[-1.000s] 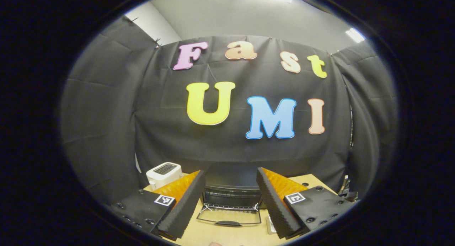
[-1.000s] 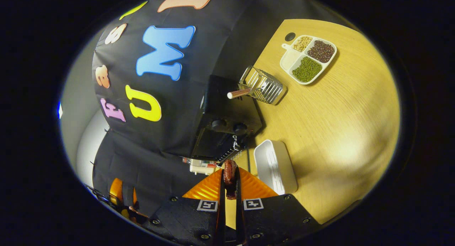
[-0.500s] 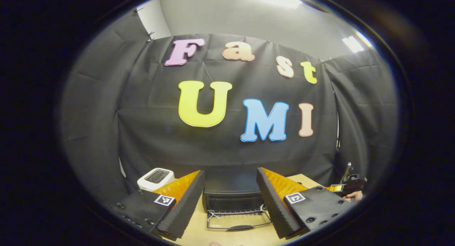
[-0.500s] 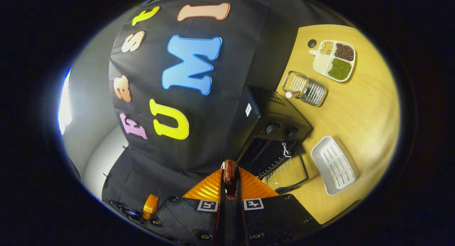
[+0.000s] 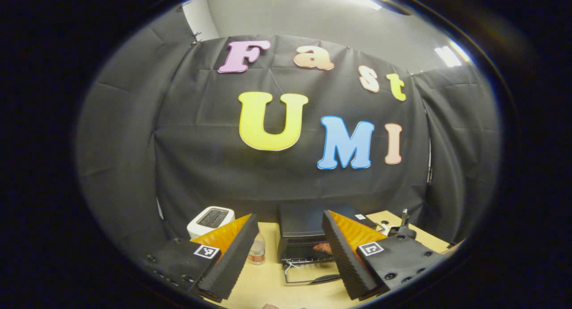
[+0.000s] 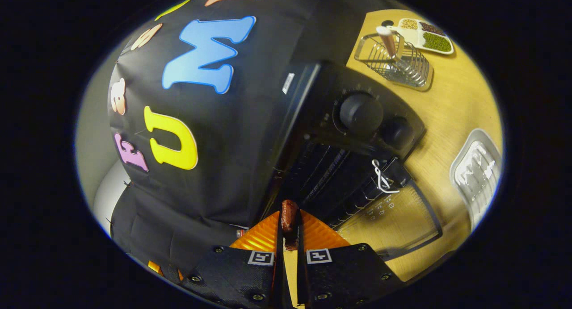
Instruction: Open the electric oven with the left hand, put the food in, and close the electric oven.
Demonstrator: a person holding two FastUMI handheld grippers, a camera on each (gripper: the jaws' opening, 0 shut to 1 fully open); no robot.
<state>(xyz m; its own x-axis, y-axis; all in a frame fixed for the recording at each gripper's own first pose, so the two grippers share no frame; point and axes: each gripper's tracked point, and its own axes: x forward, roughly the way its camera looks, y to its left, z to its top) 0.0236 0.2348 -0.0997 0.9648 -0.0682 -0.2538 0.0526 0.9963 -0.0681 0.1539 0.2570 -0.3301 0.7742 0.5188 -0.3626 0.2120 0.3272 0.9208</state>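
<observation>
The black electric oven [image 5: 300,231] stands on the wooden table with its glass door [image 5: 310,273] folded down flat. My left gripper [image 5: 289,219] hangs open and empty, well back from the oven. A reddish bit of food [image 5: 322,247] shows at the oven's mouth, beside my right-hand finger [image 5: 344,251]. In the right gripper view, my right gripper [image 6: 289,222] is shut on a dark red piece of food [image 6: 289,214], held just in front of the oven [image 6: 357,117] opening, above its open door [image 6: 393,219]. The wire shelf inside is dark.
A white toaster [image 5: 210,219] and a small bottle [image 5: 257,252] stand left of the oven. To its right are a wire rack [image 6: 395,61] holding a wooden-handled tool, a divided dish of beans [image 6: 426,32] and a white tray [image 6: 478,175].
My right gripper has carried the food in close to the oven's opening. The left gripper has swung left, so the oven now sits right of its centre. The door stays open.
</observation>
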